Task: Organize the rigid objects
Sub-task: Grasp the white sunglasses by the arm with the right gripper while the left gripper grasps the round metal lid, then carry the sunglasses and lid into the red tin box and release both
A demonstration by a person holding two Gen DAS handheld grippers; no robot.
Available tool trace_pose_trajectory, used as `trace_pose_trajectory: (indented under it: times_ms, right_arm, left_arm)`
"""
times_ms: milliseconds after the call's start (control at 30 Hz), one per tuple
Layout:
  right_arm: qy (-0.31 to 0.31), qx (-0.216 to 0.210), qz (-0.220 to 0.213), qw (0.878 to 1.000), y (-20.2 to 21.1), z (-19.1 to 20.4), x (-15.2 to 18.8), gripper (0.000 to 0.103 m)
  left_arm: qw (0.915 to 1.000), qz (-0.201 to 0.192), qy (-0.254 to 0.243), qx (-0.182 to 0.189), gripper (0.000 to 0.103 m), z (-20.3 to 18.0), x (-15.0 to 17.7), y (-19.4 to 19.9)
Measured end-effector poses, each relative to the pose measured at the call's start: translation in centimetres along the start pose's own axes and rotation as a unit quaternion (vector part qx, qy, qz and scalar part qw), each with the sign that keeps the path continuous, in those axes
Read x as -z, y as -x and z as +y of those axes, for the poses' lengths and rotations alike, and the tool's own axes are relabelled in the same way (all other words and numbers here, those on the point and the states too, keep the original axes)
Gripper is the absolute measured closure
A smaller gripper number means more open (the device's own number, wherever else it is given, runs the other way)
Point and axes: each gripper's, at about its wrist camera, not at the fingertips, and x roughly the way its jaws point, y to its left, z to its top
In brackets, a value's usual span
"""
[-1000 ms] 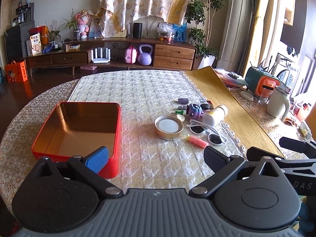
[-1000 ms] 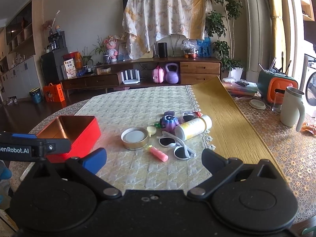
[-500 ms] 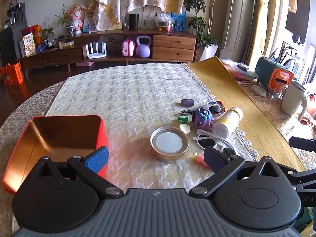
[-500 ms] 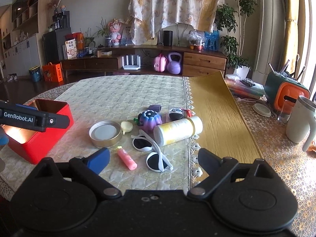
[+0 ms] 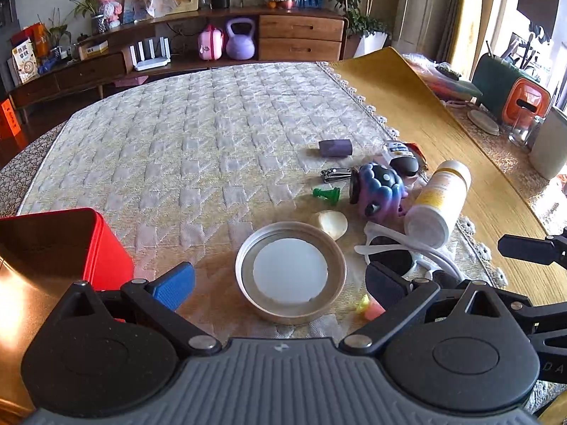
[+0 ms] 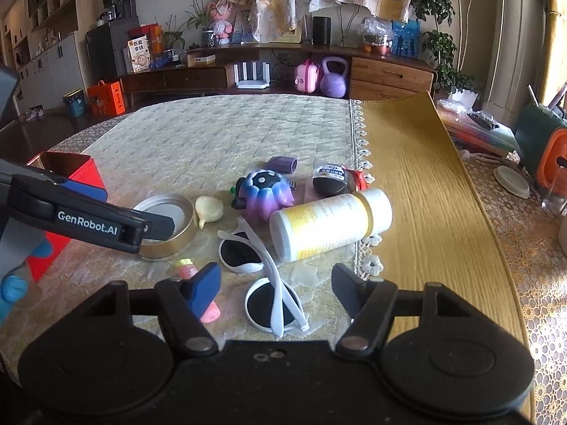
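My left gripper (image 5: 280, 283) is open and hovers just above a round metal lid (image 5: 290, 271), which lies between its fingers untouched. An open red tin (image 5: 102, 248) stands to its left. My right gripper (image 6: 276, 288) has its jaws closing around white sunglasses (image 6: 273, 304); the pads do not touch them. A pink tube (image 6: 209, 313) lies by its blue finger (image 6: 203, 290). Beyond lie a white-and-yellow bottle (image 6: 329, 228), a purple toy (image 6: 265, 194), a cream shell-like piece (image 6: 209, 209), a nail clipper (image 5: 335, 174) and a green piece (image 5: 326, 192).
A yellow runner (image 6: 407, 177) covers the table right of the quilted cloth (image 5: 212, 134). An orange-and-green case (image 5: 510, 92) and a pale mug (image 5: 547, 145) stand at the far right. A purple cap (image 5: 335, 147) and a dark round container (image 6: 329, 180) lie behind the toy.
Both grippers have moved forward and down toward the cluster. The red tin has slid to the left edge of the left wrist view. The right gripper's fingers have drawn closer together.
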Motion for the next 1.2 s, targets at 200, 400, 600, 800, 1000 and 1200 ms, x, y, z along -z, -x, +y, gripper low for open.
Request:
trace_pose_trajectory:
  times_ms: [200, 400, 600, 800, 1000, 1200]
  right_arm:
    - [0.002, -0.007, 0.019, 1.000, -1.9, -0.4, 0.0, 0.054]
    - [-0.006, -0.016, 0.033, 0.999, -3.5, -0.7, -0.2, 0.069]
    - [-0.015, -0.029, 0.031, 0.999, -3.8, -0.5, -0.3, 0.087]
    - [-0.031, -0.037, 0.029, 0.998, -3.6, -0.4, -0.3, 0.096]
    - [-0.032, -0.036, 0.020, 0.999, -3.1, 0.1, -0.4, 0.097]
    - [-0.038, -0.037, 0.008, 0.999, -1.6, 0.7, -0.5, 0.097]
  left_arm:
    - [0.9999, 0.014, -0.001, 0.008, 0.000, -0.1, -0.2, -1.7]
    - [0.9997, 0.022, 0.004, -0.004, 0.000, 0.0, 0.0, -2.9]
    - [0.9996, 0.026, 0.011, -0.005, 0.002, 0.2, 0.1, -3.5]
    - [0.9997, 0.020, 0.011, 0.006, 0.025, 0.1, 0.3, -3.0]
    - [0.9996, 0.022, 0.014, -0.002, 0.025, 0.2, 0.5, -2.5]
    - [0.9994, 0.026, 0.019, -0.012, 0.025, 0.4, 0.7, -1.1]
